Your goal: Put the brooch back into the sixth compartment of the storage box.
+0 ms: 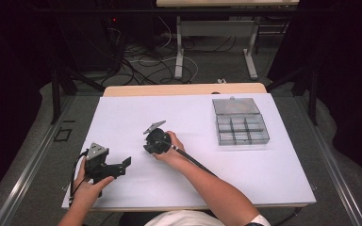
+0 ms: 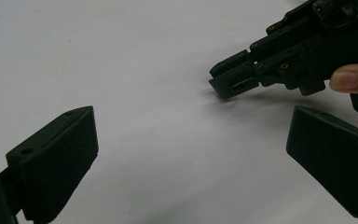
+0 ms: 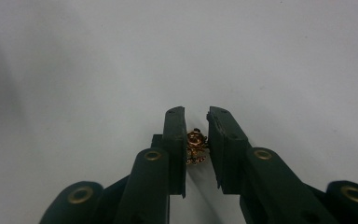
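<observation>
Right tool (image 3: 196,135) pinching small gold trinket (image 3: 196,147) off table (image 1: 193,117); delivery to compartment box (image 1: 240,121) pending. Left tool (image 2: 191,154) spread, idle.

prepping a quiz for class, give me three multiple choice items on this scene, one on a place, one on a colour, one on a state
1. Where is the clear compartment box?
A. far right of the white table
B. in a hand
C. on the floor

2. What colour is the small ornament?
A. blue
B. gold
C. white

3. How do the left gripper jaws stand?
A. shut on a cable
B. shut on the box
C. wide apart

Key: 1 A, the high view shows it there. 2 B, it glints gold between the right gripper jaws. 3 C, bare table lies between them.
</observation>
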{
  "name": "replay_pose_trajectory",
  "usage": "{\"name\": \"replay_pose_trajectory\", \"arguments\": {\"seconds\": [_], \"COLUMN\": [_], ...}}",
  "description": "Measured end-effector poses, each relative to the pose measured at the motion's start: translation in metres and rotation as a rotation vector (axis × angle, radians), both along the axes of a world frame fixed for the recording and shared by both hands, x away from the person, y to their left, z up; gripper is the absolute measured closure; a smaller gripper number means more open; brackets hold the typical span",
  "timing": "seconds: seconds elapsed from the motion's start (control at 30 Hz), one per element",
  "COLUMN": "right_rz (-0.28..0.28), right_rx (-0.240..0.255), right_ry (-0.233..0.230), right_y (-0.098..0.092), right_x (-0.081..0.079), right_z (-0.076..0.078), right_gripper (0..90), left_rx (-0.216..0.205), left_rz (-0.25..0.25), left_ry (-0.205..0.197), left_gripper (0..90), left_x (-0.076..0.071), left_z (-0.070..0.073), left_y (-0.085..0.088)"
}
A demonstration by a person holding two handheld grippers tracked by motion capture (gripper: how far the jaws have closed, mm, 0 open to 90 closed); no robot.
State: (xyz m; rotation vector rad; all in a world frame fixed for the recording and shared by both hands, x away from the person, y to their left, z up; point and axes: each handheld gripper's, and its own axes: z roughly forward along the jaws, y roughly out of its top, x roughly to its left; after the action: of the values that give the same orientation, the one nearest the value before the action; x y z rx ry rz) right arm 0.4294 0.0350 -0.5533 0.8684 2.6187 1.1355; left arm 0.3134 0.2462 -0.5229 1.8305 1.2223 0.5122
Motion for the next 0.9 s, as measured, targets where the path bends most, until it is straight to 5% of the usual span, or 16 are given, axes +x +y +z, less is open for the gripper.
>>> {"name": "replay_pose_trajectory", "arguments": {"seconds": [0.9], "right_rz": [-0.146], "right_rx": [0.033], "right_ry": [0.006], "right_y": [-0.028], "right_x": [0.014], "right_z": [0.019], "right_gripper": [77.4], "left_rx": [-0.001], "left_rz": [-0.004], "left_ry": [0.005], "left_gripper": [2.3], "left_x": [0.0], "left_z": [0.0], "left_y": [0.001]}}
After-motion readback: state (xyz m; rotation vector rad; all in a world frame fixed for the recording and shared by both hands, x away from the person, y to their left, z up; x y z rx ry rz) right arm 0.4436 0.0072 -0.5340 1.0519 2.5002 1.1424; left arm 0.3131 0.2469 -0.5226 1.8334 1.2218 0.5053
